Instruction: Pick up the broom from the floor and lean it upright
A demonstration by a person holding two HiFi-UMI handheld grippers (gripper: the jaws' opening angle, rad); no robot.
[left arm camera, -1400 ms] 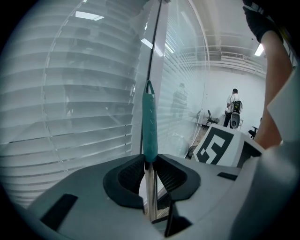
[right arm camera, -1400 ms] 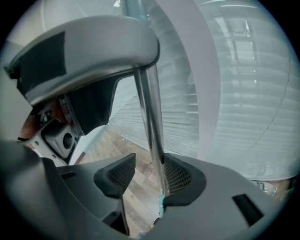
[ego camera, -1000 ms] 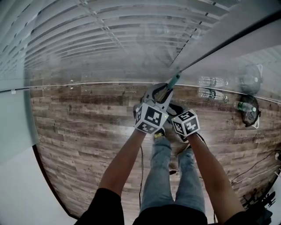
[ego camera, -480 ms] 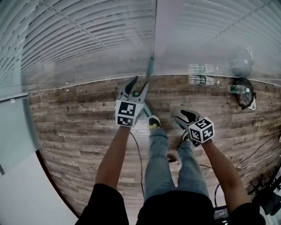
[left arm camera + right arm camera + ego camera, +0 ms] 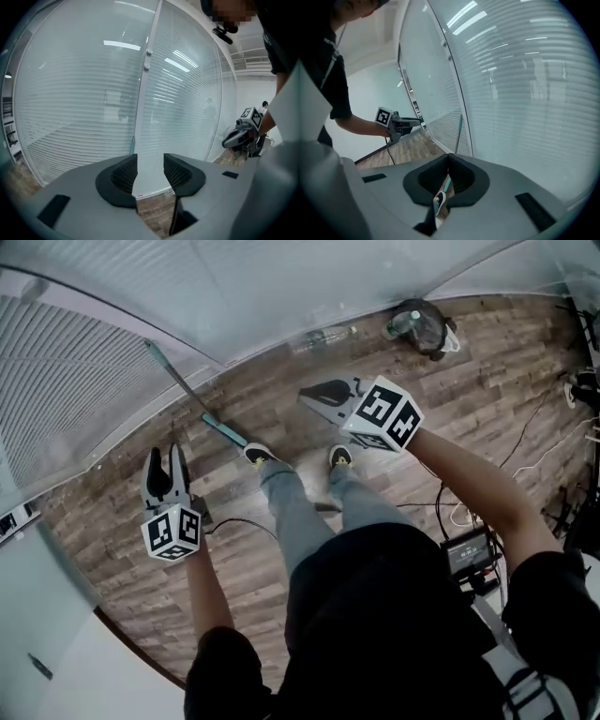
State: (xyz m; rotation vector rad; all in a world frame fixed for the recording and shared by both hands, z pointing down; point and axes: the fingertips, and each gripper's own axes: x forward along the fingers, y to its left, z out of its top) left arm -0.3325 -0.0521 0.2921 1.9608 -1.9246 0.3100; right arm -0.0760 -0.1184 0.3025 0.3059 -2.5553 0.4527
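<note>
Now the broom [image 5: 192,397] stands propped, its teal handle slanting up against the glass wall [image 5: 84,371] at the far left and its lower end on the wooden floor [image 5: 112,512] just beside the person's shoe [image 5: 258,456]. The wall seems to carry its weight, so neither gripper needs to hold it; the leaning looks done. The left gripper [image 5: 166,465] hovers near the handle, on its left and apart from it. Its jaws have just been opening and stand at a moderate gap, with nothing between them. The right gripper [image 5: 317,396] sits to the right, well apart from the broom, its jaws pressed together on nothing — empty.
</note>
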